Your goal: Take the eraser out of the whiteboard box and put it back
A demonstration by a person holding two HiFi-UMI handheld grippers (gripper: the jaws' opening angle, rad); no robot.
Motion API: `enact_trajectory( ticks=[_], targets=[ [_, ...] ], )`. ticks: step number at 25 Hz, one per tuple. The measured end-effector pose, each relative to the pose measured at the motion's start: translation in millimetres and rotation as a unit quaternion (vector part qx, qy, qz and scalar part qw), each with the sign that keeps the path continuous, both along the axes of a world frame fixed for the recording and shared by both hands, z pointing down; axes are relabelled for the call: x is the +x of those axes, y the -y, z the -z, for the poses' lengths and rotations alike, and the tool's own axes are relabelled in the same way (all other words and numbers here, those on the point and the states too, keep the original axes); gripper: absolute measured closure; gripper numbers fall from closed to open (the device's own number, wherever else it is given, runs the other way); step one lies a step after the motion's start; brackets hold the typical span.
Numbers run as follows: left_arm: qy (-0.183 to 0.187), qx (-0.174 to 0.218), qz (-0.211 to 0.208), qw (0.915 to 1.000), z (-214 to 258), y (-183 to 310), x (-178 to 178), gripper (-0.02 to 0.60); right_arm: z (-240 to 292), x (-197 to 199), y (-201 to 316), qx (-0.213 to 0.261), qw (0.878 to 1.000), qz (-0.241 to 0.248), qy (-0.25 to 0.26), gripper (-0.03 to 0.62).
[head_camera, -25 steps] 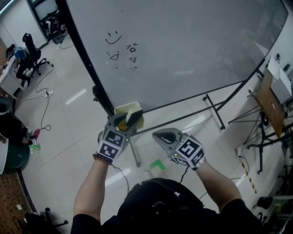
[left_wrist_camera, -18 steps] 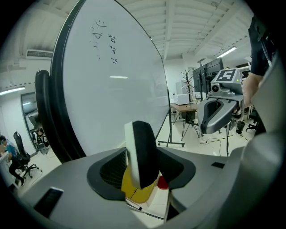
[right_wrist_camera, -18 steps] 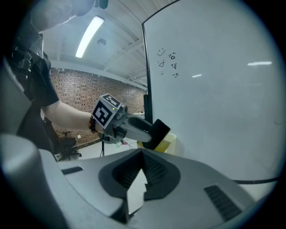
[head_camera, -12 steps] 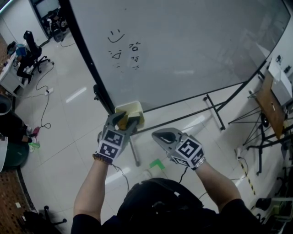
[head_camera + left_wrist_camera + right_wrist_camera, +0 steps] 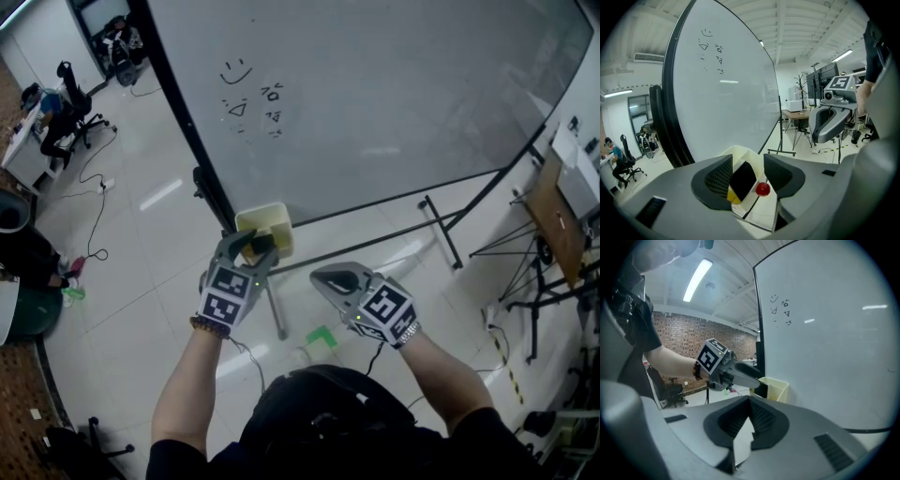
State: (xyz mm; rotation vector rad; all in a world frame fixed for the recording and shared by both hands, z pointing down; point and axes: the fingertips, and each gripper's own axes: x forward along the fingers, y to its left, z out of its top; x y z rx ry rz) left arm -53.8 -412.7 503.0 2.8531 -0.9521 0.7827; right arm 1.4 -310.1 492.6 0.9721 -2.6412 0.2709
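A cream box hangs at the lower edge of the whiteboard. My left gripper reaches into it. The black eraser with a yellow base stands inside the box between the jaws. It leans on the left pad, with a gap to the right pad. These jaws have just been opening, and the gripper is open. A small red ball lies beside the eraser. My right gripper hovers to the right of the box, shut and empty; its own view shows the box.
The whiteboard stands on black legs that stretch over a glossy white floor. A green mark lies on the floor below the grippers. Office chairs and cables are far left. A wooden easel stands at the right.
The left jaws have spread wider, and the eraser sits lower, down inside the box instead of above its rim. The right gripper has stayed in place.
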Motion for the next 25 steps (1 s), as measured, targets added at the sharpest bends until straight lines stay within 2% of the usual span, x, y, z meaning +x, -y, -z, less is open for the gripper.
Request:
enact_trajectory(
  ticks=[11,25],
  targets=[
    [-0.011,0.010,0.037,0.9992,14.3,-32.1,-0.2,0.376,7.1,6.9,-31.4,0.009,1.000,0.012,-0.007,0.569],
    [-0.013,0.017,0.085,0.9962,26.9,-110.2,5.0,0.377,9.7,23.2,-94.3,0.013,1.000,0.009,-0.014,0.571]
  ],
)
